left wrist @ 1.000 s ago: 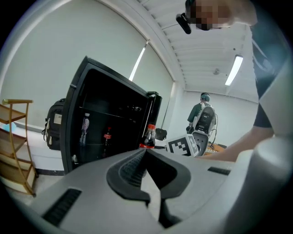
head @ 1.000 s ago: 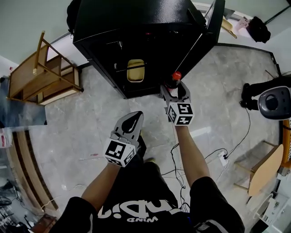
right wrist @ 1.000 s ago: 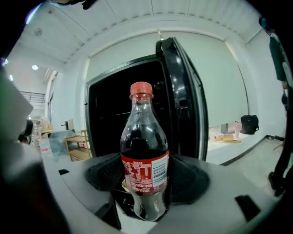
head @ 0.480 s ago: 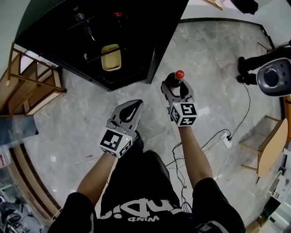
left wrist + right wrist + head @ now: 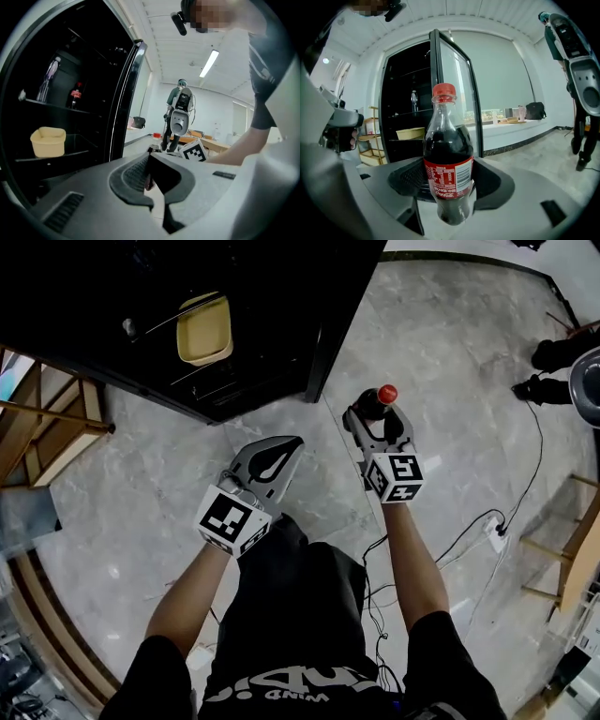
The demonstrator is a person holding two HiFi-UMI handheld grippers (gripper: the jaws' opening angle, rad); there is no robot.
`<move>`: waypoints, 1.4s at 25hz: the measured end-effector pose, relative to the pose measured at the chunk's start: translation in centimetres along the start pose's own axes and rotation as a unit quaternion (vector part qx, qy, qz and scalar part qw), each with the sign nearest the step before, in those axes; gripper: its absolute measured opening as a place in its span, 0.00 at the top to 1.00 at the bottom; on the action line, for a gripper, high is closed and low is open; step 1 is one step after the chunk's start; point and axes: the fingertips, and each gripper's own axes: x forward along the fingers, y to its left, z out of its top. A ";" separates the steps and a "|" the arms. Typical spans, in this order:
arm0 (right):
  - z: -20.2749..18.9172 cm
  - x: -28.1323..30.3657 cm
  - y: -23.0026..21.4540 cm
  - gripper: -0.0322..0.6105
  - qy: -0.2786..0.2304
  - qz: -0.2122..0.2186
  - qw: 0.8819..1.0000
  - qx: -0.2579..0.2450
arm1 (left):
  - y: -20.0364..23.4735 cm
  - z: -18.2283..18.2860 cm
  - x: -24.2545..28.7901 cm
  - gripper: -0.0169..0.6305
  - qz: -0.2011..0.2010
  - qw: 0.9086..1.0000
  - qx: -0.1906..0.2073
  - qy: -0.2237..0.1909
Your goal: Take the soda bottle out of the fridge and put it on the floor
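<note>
A dark soda bottle [image 5: 447,159] with a red cap and red label stands upright between the jaws of my right gripper [image 5: 375,418], which is shut on it. In the head view its red cap [image 5: 386,395] shows above the marble floor, to the right of the open black fridge [image 5: 262,324]. My left gripper [image 5: 272,460] hangs lower left of the bottle, its jaws closed together with nothing between them [image 5: 149,176]. In the right gripper view the fridge [image 5: 405,117] with its glass door [image 5: 452,98] stands behind the bottle.
Inside the fridge sit a yellow tub [image 5: 204,331] and further bottles [image 5: 75,96]. A wooden rack [image 5: 42,423] stands left of the fridge. Cables and a power strip [image 5: 495,533] lie on the floor at right. Another person [image 5: 178,115] with equipment stands beyond.
My right gripper has carried the bottle out of the fridge and away from it, over open floor. The left gripper stayed shut and kept its place beside it.
</note>
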 end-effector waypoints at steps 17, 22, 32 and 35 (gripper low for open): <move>-19.7 6.2 -1.3 0.45 -0.007 0.046 0.999 -0.027 | 3.1 -21.6 4.4 0.96 -0.040 0.999 0.012 -0.008; -23.4 7.5 -1.8 0.45 -0.003 0.050 0.998 -0.035 | 3.5 -25.3 4.7 0.96 -0.041 0.999 0.000 -0.005; -30.1 9.5 -2.8 0.45 0.003 0.024 1.000 -0.002 | 4.6 -31.3 5.6 0.96 -0.027 0.999 -0.026 0.010; -31.6 9.8 -2.7 0.45 0.008 0.021 1.000 -0.009 | 4.8 -32.6 5.7 0.96 -0.023 0.999 -0.035 0.015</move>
